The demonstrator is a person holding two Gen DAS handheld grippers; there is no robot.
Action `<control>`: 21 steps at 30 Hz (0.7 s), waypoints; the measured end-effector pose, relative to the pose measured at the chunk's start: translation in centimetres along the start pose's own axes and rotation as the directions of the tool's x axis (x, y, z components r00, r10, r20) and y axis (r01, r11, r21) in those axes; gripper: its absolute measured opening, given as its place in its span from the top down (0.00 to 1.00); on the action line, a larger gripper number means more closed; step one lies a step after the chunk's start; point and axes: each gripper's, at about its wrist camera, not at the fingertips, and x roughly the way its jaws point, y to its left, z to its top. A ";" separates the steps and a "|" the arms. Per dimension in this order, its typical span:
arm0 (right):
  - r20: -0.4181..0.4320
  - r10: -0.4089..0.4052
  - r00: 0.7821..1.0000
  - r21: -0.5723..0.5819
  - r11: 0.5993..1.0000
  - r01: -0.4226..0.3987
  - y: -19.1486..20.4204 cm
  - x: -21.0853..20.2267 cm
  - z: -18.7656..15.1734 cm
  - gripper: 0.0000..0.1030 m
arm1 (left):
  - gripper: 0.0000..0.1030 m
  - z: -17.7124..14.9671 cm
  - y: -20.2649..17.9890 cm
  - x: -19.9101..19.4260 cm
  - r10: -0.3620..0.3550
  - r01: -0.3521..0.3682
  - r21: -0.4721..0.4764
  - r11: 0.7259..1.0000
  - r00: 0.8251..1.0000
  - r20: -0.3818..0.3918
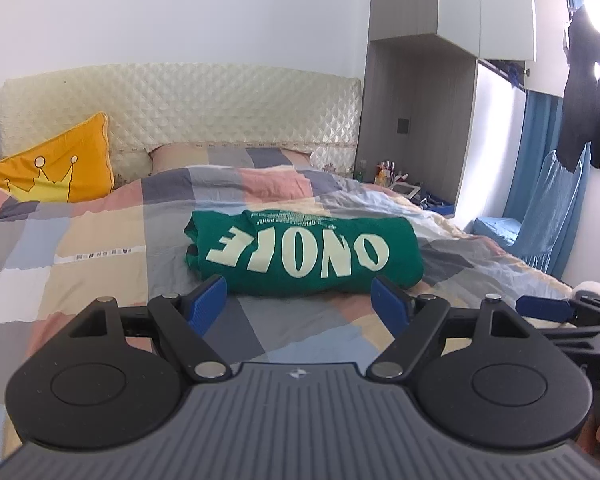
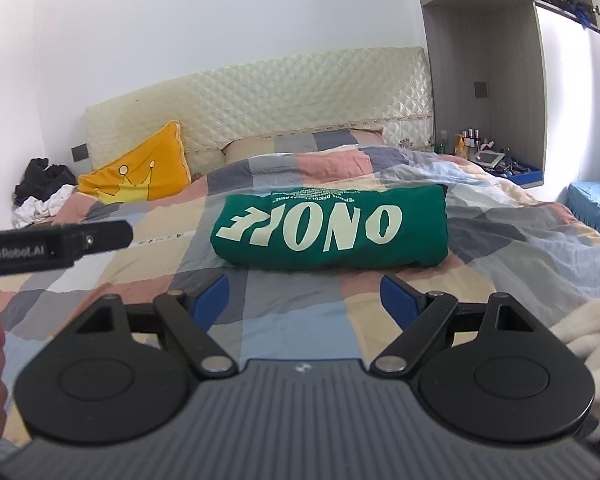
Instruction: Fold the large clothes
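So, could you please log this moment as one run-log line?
shirt: folded, on quilt | left gripper: open, empty, short of shirt | right gripper: open, empty, short of shirt

The small print (image 2: 315,196) above the green garment's big letters is too tiny to read.

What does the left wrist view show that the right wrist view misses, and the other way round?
Left wrist only: dark clothes hanging by the window. Right wrist only: a clothes pile left of the yellow pillow. Both: the folded green shirt on the patchwork quilt, and open, empty left gripper and right gripper.
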 end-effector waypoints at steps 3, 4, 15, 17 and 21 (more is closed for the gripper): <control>-0.006 -0.025 1.000 -0.004 1.000 0.025 0.0 0.4 -0.3 0.18 | 0.19 -0.4 -0.2 0.1 0.000 0.000 0.011 1.000 1.000 -0.001; -0.005 -0.028 1.000 -0.003 1.000 0.028 0.0 0.4 -0.4 0.18 | 0.19 -0.5 -0.2 0.1 0.000 0.000 0.011 1.000 1.000 -0.001; -0.011 -0.054 0.998 -0.018 0.998 0.054 0.1 1.1 -0.9 0.18 | 0.19 -0.8 0.7 0.8 0.021 -0.022 -0.020 1.000 1.000 -0.005; -0.011 -0.056 0.998 -0.019 0.998 0.056 0.1 1.2 -0.8 0.18 | 0.19 -1.0 0.8 1.0 0.025 -0.025 -0.021 0.999 1.000 -0.008; -0.006 -0.057 0.998 -0.024 0.998 0.057 0.1 1.0 -0.8 0.18 | 0.19 -1.4 0.8 1.6 0.030 -0.030 -0.022 0.999 0.999 -0.022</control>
